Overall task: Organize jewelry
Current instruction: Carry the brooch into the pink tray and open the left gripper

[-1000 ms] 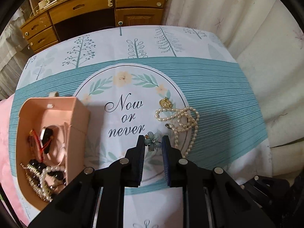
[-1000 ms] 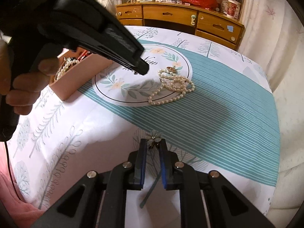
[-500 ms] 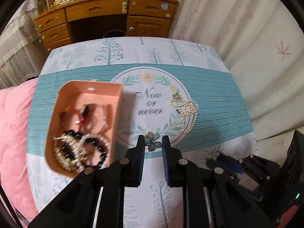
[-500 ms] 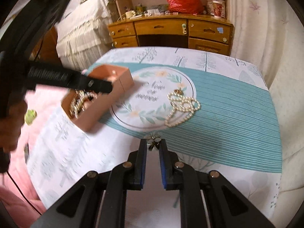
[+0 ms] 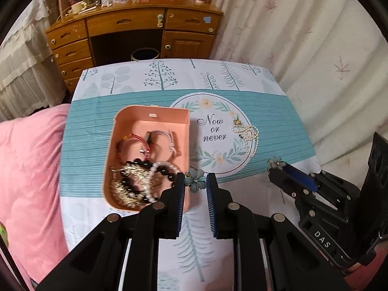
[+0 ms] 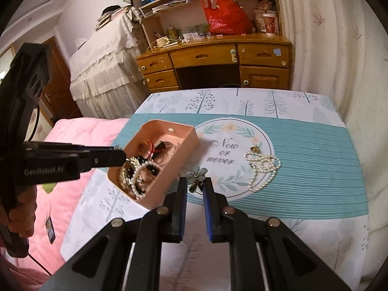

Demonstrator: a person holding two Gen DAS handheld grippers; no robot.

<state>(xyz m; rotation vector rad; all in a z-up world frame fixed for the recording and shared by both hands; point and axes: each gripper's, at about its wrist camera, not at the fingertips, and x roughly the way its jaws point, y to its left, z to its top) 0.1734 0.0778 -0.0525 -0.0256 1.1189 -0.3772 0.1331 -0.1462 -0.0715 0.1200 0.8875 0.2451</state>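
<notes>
My left gripper [image 5: 195, 181] is shut on a blue-green flower earring [image 5: 194, 180] and holds it high above the near right corner of the pink jewelry box [image 5: 155, 115]. The box holds several bracelets and bead strings [image 5: 141, 181]. My right gripper [image 6: 195, 184] is shut on a matching flower earring [image 6: 196, 175], above the cloth to the right of the box [image 6: 188, 140]; it also shows in the left wrist view [image 5: 275, 163]. A pearl necklace [image 5: 247, 133] with a gold pendant lies on the round "Now or never" print; it also shows in the right wrist view [image 6: 263, 167].
The table [image 5: 278, 118] has a white and teal cloth. A pink quilt [image 5: 29, 169] lies to its left. A wooden desk [image 5: 135, 31] stands behind the table and a curtain [image 5: 315, 36] hangs to the right.
Both grippers rose, each still gripping its earring. The left gripper moved left, over the box's near right corner. The right gripper swung toward the box.
</notes>
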